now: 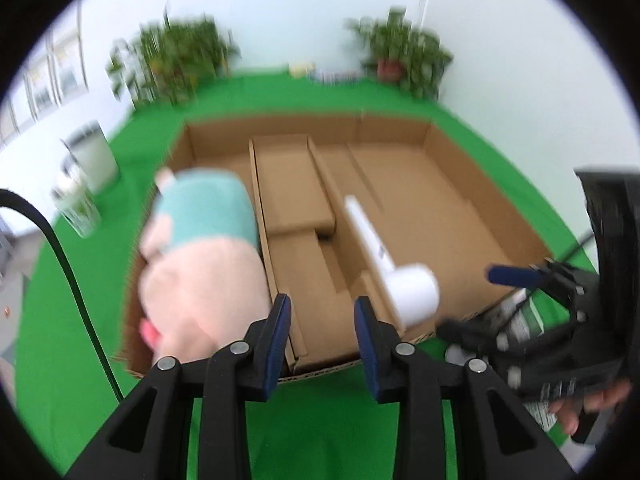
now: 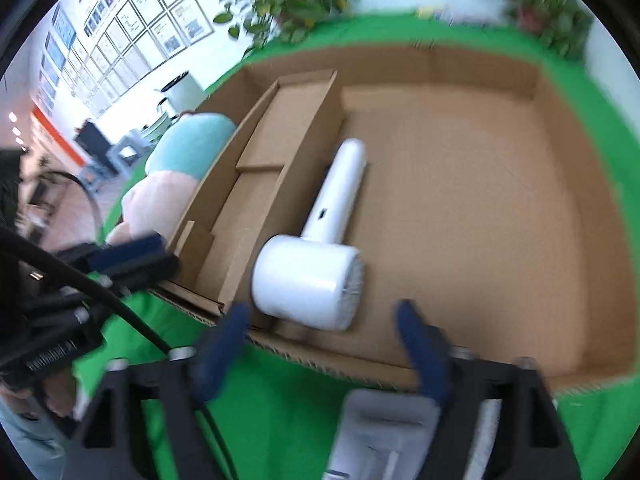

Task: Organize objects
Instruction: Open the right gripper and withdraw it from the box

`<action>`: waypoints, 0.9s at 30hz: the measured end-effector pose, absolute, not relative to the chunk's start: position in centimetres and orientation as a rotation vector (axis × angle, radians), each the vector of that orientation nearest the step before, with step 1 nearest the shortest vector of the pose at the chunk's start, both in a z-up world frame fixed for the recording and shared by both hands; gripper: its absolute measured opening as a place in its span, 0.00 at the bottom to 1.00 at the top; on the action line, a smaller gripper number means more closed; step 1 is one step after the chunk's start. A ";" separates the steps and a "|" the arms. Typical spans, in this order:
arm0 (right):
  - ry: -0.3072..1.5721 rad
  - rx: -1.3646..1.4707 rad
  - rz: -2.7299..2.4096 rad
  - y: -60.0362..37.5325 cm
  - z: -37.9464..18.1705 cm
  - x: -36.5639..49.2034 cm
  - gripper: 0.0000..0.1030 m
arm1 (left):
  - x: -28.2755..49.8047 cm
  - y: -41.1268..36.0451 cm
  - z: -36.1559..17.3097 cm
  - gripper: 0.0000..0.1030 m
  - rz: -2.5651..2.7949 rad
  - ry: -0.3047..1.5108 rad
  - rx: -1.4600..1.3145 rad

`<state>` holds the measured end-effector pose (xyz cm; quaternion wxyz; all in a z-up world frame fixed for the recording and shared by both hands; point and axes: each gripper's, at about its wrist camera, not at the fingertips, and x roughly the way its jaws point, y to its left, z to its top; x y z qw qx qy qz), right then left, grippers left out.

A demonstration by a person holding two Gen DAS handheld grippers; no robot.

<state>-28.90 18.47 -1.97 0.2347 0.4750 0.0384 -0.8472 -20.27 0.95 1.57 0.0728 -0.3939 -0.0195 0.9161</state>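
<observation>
Jaws stood apart and empty on both sides: narrow gap on left gripper, wide spread on right gripper. Lay white and glossy, hair dryer, inside cardboard box, handle toward far wall. Sat beside divider, pink-and-teal plush toy. Pointed steeply down at box edge over green cloth.

Looking down over a shallow cardboard tray sitting on a green cloth. Holding the left gripper just above the tray's near edge, blue pads apart, gripping nothing. Showing a white hair dryer lying inside, head nearest, handle pointing away. Resting a pink and teal plush toy in the left compartment. Catching the right gripper at right, blurred. Blurring potted plants behind.
</observation>
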 end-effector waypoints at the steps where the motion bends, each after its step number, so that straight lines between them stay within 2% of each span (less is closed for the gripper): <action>1: 0.123 1.258 -2.365 18.6 -1.3 -27.7 1.00 | -19.0 1.3 2.6 0.54 2.824 -0.041 -1.096; 2: 0.126 1.223 -2.397 18.8 -0.8 -26.6 0.99 | -18.2 1.5 3.1 0.75 2.873 -0.038 -1.035; 3: 0.126 1.192 -2.435 19.1 -0.3 -25.6 0.99 | -17.3 1.9 3.6 0.82 2.929 -0.039 -0.977; 4: 0.125 1.148 -2.497 19.5 0.3 -24.2 0.99 | -16.4 2.3 4.1 0.83 2.993 -0.046 -0.913; 12: 0.078 0.921 -2.726 22.6 3.1 -16.2 1.00 | -11.6 5.6 4.4 0.83 3.089 -0.041 -0.867; 15: 0.092 0.895 -2.747 23.6 3.7 -14.5 0.99 | -10.3 6.4 4.5 0.83 3.108 -0.044 -0.874; 19: 0.066 0.907 -2.750 25.1 3.9 -12.5 0.99 | -8.2 7.3 4.7 0.83 3.163 0.041 -0.870; 27: 0.140 0.841 -2.760 26.5 3.0 -8.7 0.99 | -5.5 7.5 3.3 0.81 3.214 0.055 -0.873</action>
